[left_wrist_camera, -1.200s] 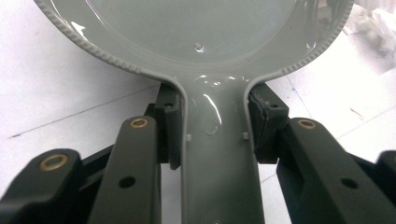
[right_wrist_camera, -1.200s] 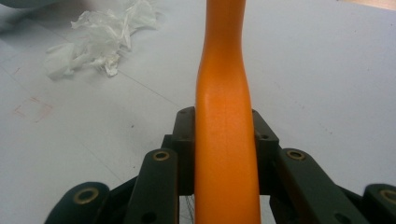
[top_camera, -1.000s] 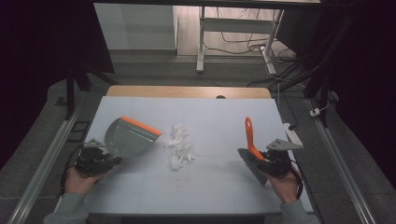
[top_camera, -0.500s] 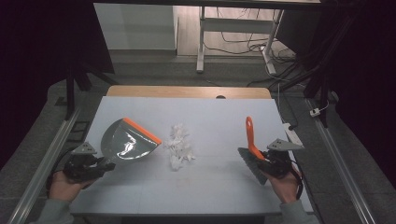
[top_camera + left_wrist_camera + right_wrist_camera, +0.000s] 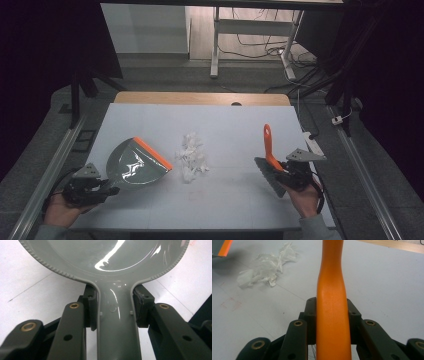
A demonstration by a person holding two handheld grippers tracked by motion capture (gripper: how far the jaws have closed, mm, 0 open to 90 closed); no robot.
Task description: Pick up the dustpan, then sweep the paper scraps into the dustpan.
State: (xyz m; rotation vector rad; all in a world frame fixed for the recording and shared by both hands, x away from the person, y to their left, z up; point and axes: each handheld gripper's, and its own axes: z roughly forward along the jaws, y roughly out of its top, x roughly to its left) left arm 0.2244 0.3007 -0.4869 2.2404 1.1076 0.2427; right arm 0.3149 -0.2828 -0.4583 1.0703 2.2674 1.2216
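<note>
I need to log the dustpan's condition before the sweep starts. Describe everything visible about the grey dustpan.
The dustpan is glossy grey plastic with an orange strip along its straight front lip and a ribbed rim around the rounded back. Its pan looks empty. The handle is clamped between the jaws of the left gripper. It sits at the table's left, lip facing the crumpled white scraps, apart from them.

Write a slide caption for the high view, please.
Left gripper holds a grey dustpan, right gripper a brush, scrap pile between them.
</note>
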